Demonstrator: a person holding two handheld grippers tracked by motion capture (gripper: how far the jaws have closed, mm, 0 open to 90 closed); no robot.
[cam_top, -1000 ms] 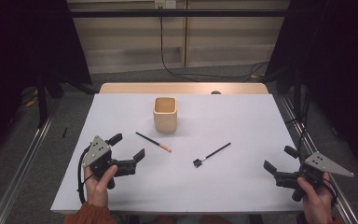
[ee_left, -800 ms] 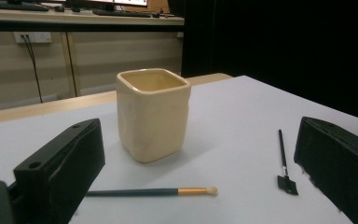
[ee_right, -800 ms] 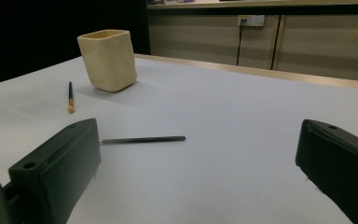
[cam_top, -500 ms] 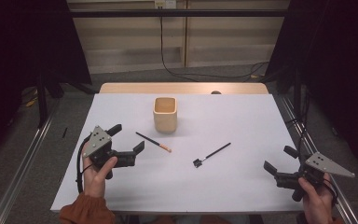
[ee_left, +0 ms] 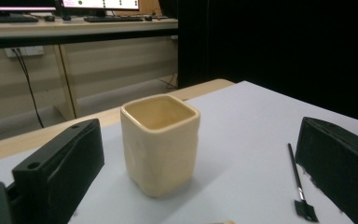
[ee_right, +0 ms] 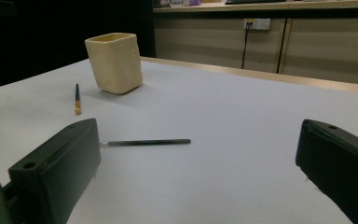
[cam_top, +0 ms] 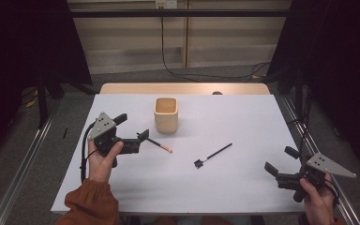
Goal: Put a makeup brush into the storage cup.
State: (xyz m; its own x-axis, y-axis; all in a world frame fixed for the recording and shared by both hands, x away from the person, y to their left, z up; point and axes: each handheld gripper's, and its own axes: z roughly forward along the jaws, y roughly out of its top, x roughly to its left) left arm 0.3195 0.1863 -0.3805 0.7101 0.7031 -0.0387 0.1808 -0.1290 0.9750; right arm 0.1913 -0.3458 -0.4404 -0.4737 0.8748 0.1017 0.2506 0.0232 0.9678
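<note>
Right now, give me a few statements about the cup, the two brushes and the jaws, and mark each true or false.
1. The cream cup stands upright and looks empty. True.
2. The left gripper has its jaws shut on the orange-tipped brush. False: the jaws are open and the brush lies on the table.
3. The black brush lies on the white table apart from the cup. True.
4. The right gripper holds the black brush. False: its jaws are open, holding nothing.
</note>
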